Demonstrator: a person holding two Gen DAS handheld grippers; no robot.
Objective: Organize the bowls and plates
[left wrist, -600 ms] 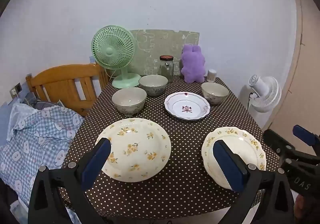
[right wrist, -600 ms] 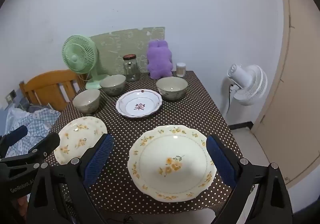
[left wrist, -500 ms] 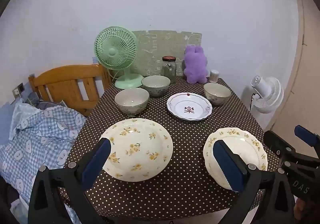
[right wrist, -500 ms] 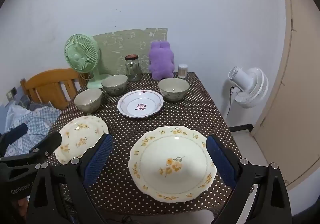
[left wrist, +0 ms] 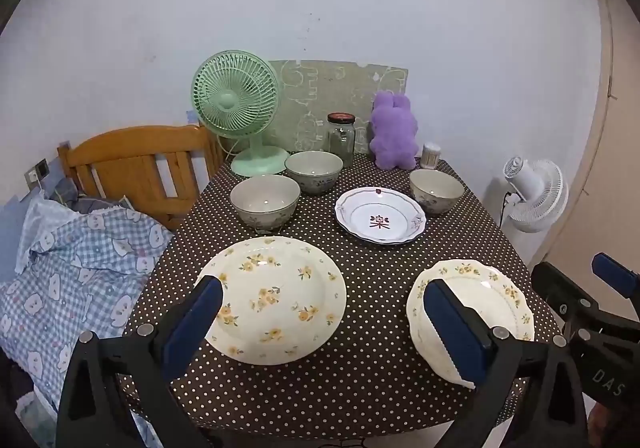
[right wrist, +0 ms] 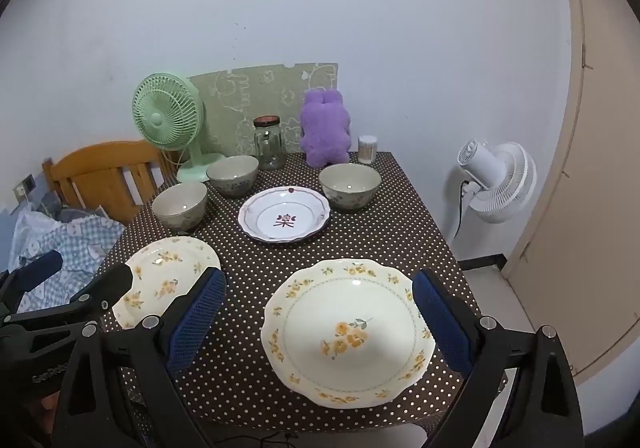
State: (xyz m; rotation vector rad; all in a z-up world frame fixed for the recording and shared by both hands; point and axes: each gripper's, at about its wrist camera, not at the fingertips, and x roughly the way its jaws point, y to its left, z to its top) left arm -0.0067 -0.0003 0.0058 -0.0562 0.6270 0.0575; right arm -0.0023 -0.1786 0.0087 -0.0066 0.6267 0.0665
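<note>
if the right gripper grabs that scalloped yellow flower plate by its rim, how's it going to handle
The scalloped cream plate with yellow flowers looks like glazed ceramic, so probably rigid but slippery between the right gripper pads. It is wide and shallow, so a rim grip would likely let it sag or tilt. It lies flat near the polka-dot table edge; a hard push might send it off, and it would chip.

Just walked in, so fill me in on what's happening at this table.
A person holds two grippers above a dotted table, both open and empty. The left gripper hovers over one floral plate, the right gripper over another. A red-patterned plate and three bowls sit behind, nothing stacked yet.
</note>
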